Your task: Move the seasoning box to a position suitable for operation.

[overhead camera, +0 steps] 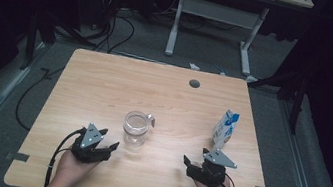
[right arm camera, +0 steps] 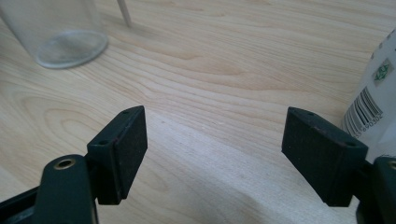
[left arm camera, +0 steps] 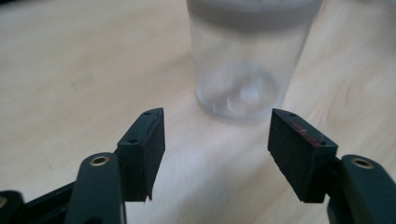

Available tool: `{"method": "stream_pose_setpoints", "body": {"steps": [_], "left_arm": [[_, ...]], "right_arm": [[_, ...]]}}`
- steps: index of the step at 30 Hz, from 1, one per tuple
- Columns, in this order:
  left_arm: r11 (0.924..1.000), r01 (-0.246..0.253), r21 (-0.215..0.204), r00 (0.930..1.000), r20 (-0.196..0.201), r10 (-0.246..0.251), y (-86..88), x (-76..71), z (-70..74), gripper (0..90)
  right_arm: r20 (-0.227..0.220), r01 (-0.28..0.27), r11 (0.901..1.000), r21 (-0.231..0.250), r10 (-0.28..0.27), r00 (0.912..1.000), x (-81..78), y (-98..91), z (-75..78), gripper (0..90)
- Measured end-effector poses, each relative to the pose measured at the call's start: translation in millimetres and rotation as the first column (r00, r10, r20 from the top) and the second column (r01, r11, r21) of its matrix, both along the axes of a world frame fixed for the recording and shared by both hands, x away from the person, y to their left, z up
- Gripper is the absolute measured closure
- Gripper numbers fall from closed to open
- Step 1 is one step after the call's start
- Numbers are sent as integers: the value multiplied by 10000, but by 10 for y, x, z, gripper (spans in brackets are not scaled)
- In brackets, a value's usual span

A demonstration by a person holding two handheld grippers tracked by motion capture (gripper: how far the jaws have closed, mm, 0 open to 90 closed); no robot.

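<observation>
Clear glass, a handled cup (overhead camera: 136, 128), standing upright near the middle of the wooden table (overhead camera: 106, 79) in the high view, looking empty. Standing well apart at about 3 o'clock from it, a small white and blue carton (overhead camera: 225, 128), upright and seemingly unopened. Resting near the front edge, the left gripper (overhead camera: 109, 141) at about 8 o'clock from the cup, just beside it and pointing toward it; the right gripper (overhead camera: 187, 161) at about 7 o'clock from the carton, near it. Both standing spread wide and grasping nothing. Judging from this, nothing done yet: no lifting, no opening, no pouring; probably only approaching, with all the real work remaining.

In the left gripper view, looking at the cup (left arm camera: 243, 65) at 12 o'clock beyond the left gripper (left arm camera: 217, 128), slightly toward 1 o'clock. Pads released, only bare table between them, not touching the glass. Being cut off by the top edge: the rim; handle not making out here; image slightly blurring.

In the right gripper view, seeing the right gripper (right arm camera: 212, 123) spread over bare wood, holding nothing. Showing at 3 o'clock, a strip of the carton (right arm camera: 376, 100) with a barcode, mostly cut off by the edge; at 10 o'clock, the cup's base (right arm camera: 60, 32), top cut off. Not possible telling the carton's contents or whether its top is sealed.
</observation>
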State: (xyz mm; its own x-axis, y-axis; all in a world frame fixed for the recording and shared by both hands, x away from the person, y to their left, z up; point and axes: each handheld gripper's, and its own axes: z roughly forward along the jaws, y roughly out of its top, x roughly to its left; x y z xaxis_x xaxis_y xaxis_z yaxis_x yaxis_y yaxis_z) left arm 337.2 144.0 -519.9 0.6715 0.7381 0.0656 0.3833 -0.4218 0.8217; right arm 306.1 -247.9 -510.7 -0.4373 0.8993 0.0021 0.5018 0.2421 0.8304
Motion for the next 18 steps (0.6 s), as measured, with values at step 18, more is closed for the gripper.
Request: {"method": "stream_pose_setpoints", "body": {"steps": [18], "left_arm": [[9930,-383,-1120,9986,-411,338,194,1,32,372]], "right_arm": [[-291,-417,9990,-171,412,9987,-39,34,-46,253]]}}
